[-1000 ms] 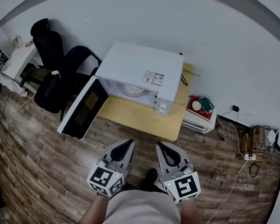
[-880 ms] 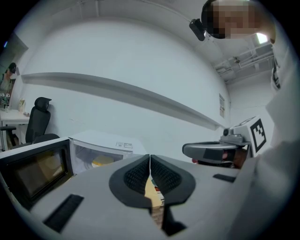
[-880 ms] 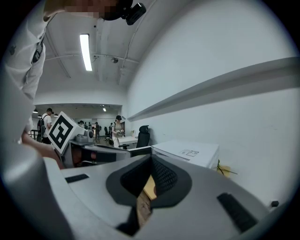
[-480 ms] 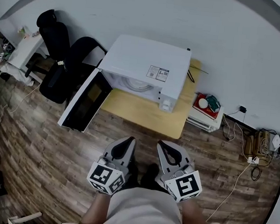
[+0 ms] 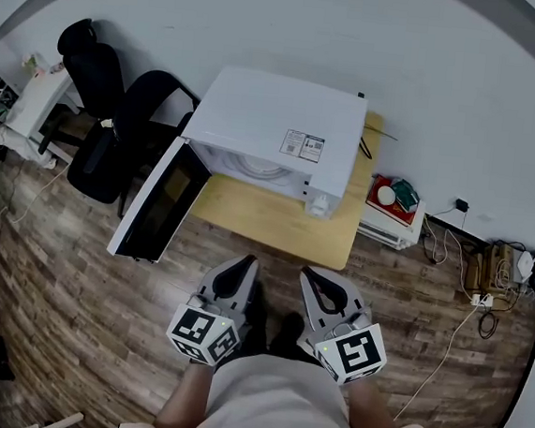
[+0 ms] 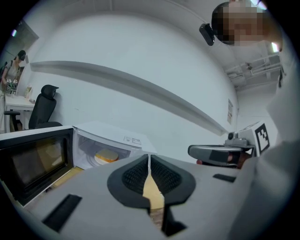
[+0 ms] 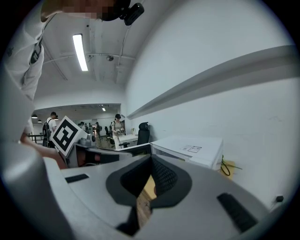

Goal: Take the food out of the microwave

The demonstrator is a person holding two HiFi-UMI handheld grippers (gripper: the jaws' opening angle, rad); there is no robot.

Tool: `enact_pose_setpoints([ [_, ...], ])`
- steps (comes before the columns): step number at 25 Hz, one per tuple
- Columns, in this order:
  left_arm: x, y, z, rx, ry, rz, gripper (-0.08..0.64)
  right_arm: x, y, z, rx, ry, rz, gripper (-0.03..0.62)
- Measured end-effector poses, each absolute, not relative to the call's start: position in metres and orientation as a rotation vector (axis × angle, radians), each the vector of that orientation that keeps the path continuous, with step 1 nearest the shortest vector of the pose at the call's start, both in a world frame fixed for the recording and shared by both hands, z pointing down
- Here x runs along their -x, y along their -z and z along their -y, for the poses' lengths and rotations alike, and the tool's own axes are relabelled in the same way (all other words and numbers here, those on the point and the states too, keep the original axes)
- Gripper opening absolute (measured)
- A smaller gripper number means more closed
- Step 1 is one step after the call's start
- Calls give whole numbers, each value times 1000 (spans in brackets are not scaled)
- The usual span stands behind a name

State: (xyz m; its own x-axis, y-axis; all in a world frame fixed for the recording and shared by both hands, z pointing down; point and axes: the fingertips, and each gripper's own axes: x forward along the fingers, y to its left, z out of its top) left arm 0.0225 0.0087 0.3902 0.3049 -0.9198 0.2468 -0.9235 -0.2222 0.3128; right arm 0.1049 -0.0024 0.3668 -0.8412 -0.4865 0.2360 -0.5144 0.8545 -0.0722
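Note:
The white microwave (image 5: pixel 276 129) stands on a small wooden table (image 5: pixel 285 227) with its door (image 5: pixel 156 202) swung open to the left. In the left gripper view the food (image 6: pixel 107 155), a yellow-orange piece on a pale plate, rests on the turntable inside. My left gripper (image 5: pixel 241 264) and right gripper (image 5: pixel 310 276) hover side by side over the floor, short of the table's front edge and apart from the microwave. Both are shut with nothing in them. The left gripper (image 6: pixel 149 155) points toward the microwave's right side, and the right gripper (image 7: pixel 151 157) points toward its closed right half (image 7: pixel 192 150).
Two black office chairs (image 5: pixel 98 117) stand left of the table, behind the open door. A low white unit with a red box (image 5: pixel 388 206) sits on the floor to the table's right. Cables and a power strip (image 5: pixel 483 271) lie further right, and a white wall runs behind everything.
The head view has shifted, so the microwave sits slightly higher in the picture. Both grippers stay shut and side by side in front of the table.

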Motion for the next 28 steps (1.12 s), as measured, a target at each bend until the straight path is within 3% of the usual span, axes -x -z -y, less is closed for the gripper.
enact_pose_setpoints([
  [28, 90, -453, 107, -2193, 151, 1276, 11, 20, -391, 75, -1006, -223, 2667, -2],
])
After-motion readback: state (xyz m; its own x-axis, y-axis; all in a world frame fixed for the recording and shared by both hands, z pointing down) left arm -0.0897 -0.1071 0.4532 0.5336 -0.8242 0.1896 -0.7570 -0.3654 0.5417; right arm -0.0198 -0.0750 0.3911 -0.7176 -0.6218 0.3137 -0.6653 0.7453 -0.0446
